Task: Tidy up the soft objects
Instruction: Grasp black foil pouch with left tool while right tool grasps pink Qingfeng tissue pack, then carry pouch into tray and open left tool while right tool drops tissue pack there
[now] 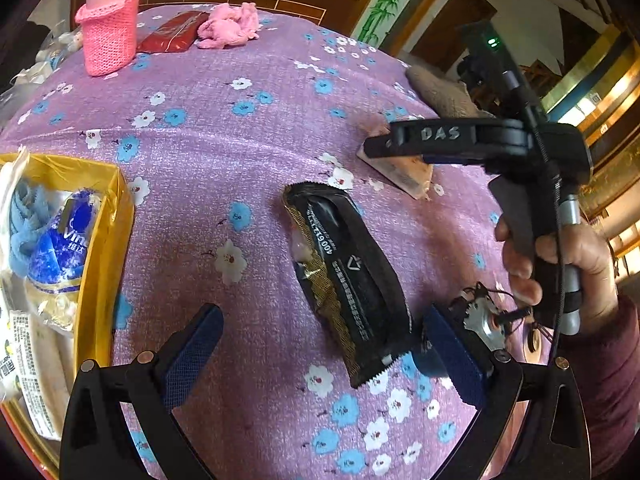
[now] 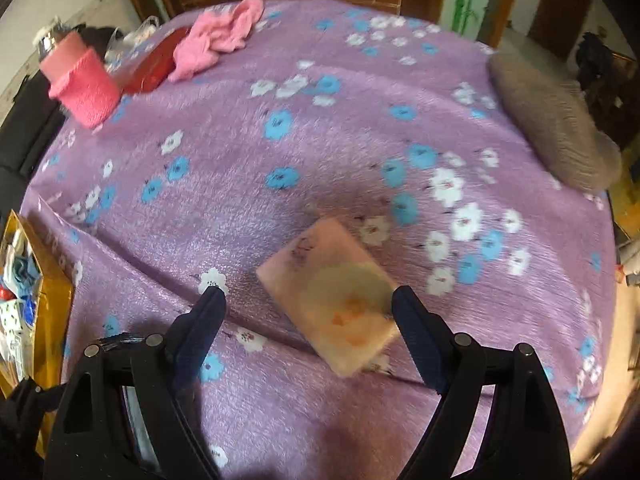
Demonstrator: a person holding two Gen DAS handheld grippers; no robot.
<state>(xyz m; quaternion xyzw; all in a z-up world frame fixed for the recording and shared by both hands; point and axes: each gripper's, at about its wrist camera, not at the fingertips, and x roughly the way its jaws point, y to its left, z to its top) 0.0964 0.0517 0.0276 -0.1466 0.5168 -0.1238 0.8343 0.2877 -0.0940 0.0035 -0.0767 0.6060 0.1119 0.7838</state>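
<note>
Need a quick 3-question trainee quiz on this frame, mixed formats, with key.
1. True or false: the right gripper is shut on the pink tissue pack.
2. What lies between the open fingers of the left gripper? A) black packet B) grey cushion C) red pouch
3. Fill in: the yellow box sits at the ___ edge of the left wrist view.

Key:
1. False; its jaws stand open above the pack.
2. A, the black packet on the purple floral cloth.
3. Left.

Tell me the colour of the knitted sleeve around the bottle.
Pink knitted sleeve; clearest in the left wrist view.
</note>
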